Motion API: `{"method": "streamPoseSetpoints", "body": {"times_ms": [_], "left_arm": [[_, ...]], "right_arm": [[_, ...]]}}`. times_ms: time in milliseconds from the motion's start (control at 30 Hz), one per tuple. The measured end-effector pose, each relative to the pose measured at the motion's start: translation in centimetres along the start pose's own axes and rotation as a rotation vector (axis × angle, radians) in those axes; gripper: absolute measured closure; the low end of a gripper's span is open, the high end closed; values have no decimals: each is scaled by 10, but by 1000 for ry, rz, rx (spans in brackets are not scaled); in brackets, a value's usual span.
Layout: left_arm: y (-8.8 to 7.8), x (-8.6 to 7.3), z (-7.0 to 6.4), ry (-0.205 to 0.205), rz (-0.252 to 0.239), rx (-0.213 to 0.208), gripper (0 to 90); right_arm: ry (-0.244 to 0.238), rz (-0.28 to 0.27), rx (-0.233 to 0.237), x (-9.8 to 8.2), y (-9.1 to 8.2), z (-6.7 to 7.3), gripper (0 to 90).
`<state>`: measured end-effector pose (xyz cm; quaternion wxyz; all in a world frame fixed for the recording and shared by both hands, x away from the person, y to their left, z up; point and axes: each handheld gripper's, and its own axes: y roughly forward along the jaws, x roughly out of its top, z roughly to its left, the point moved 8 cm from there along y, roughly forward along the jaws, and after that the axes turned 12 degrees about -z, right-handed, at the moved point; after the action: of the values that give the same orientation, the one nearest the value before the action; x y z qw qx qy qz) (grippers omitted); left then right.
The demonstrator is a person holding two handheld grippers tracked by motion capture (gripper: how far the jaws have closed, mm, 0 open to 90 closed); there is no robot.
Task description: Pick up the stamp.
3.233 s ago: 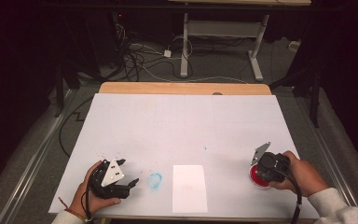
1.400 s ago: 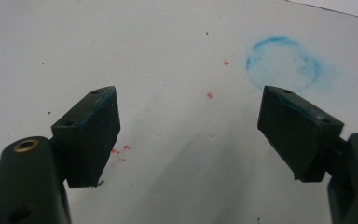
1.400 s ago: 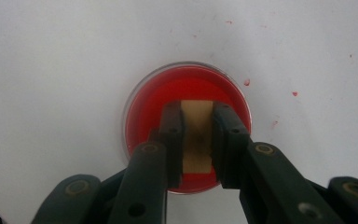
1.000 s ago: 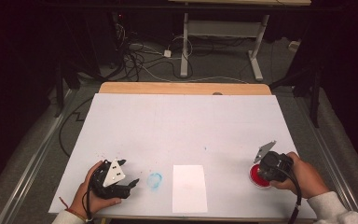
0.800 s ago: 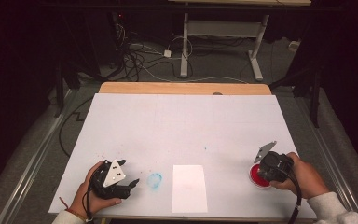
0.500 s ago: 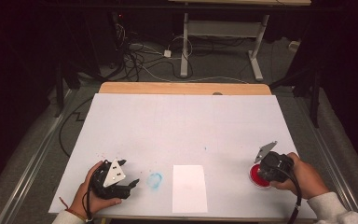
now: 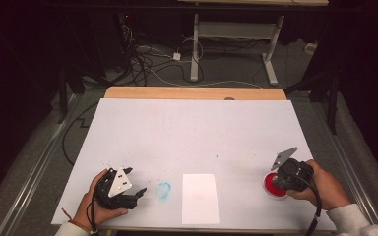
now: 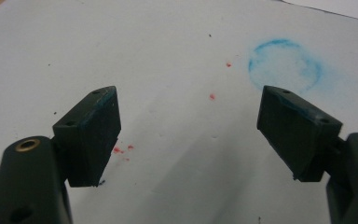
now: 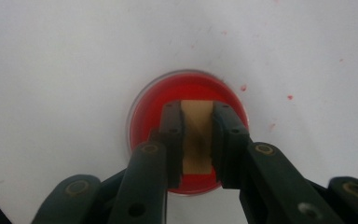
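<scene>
Overhead light brightens the white worktop; the surrounding floor stays dark. Gripper views are soft, tongs blurred near the lens.

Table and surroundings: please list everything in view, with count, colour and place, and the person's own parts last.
table: one, white top with a wooden far edge, centre
paper: one, white, near edge, middle
blue ring stain: one, left of the paper
red dish: one, near right, under the right gripper
wooden block: one, tan, clamped between the right jaws, over the dish
red specks: several, scattered on the table
cables: many, black and white, floor beyond the table
desk frame: one, white, far floor
left gripper: black, jaws wide apart, near left
right gripper: black, near right
hands: two, near edge
</scene>
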<state>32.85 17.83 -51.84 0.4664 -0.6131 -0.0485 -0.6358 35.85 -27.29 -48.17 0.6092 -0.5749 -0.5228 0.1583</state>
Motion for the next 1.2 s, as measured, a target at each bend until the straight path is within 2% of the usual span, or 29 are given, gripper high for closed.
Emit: {"method": "streamPoseSetpoints", "body": {"times_ms": [33, 133, 300, 333, 367, 400, 633, 833, 933, 1000, 1133, 1200], "left_arm": [[0, 0, 0, -2, 0, 2, 207], [1, -1, 1, -1, 1, 4, 207], [0, -1, 1, 4, 1, 9, 207], [0, -1, 0, -5, 8, 6, 208], [0, -1, 0, -6, 7, 4, 207], [0, -2, 0, -5, 8, 4, 208], [1, -1, 0, -3, 9, 0, 208], [0, -1, -1, -5, 5, -3, 207], [1, -1, 1, -16, -1, -1, 207], [3, -1, 4, -8, -4, 1, 208], [5, -3, 5, -12, -2, -5, 207], [4, -2, 5, -10, -3, -3, 207]], "right_arm": [[-7, 2, 19, 1, -1, 2, 768], [-9, 9, 6, 4, -3, 3, 767], [-4, -10, -18, 10, -15, -2, 766], [-2, -14, -22, 10, -17, -3, 766], [-13, -14, -34, 11, -19, -5, 766], [-3, -17, -47, 11, -22, -7, 766], [13, -29, -54, 9, -26, -12, 766], [20, -2, -41, 4, -17, -11, 766], [26, 10, -16, -1, -9, -7, 766], [26, 17, 1, -3, -5, -6, 766], [44, 6, -5, -5, 0, -5, 766], [48, 26, 10, -10, 6, -3, 766]]}}
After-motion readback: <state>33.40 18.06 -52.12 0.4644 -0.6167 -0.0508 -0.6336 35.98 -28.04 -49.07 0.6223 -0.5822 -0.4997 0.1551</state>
